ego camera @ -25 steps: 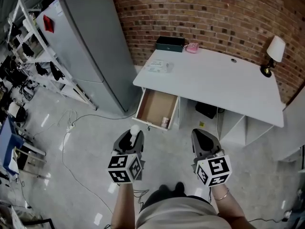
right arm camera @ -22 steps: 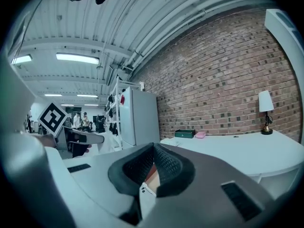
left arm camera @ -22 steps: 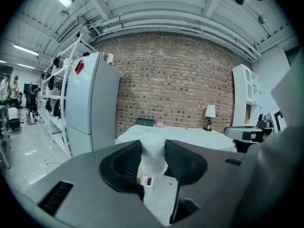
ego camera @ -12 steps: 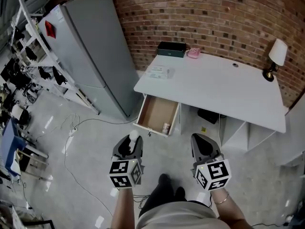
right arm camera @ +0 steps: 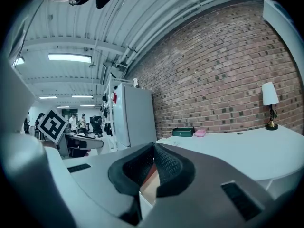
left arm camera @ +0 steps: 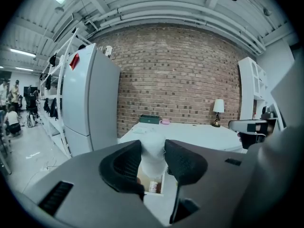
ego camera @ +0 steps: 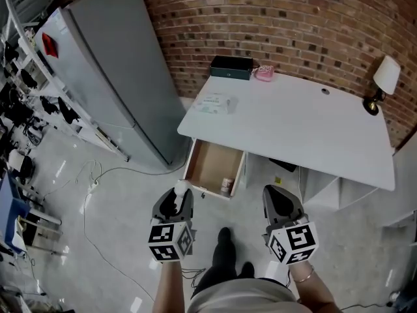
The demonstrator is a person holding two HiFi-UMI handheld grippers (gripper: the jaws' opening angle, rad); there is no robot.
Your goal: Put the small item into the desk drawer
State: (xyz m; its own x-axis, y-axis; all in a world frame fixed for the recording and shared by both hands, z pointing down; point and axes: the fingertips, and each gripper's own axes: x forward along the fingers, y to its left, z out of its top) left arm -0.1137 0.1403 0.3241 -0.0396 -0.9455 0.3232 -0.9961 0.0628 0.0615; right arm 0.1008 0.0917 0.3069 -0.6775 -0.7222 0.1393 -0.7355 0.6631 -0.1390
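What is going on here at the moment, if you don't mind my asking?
A person stands on the floor facing the white desk, with a tool in each hand. The left tool grips a small white item between its jaws. The right tool is shut and empty. The desk drawer is pulled open, with one small container lying in it. The white item is not yet in the drawer.
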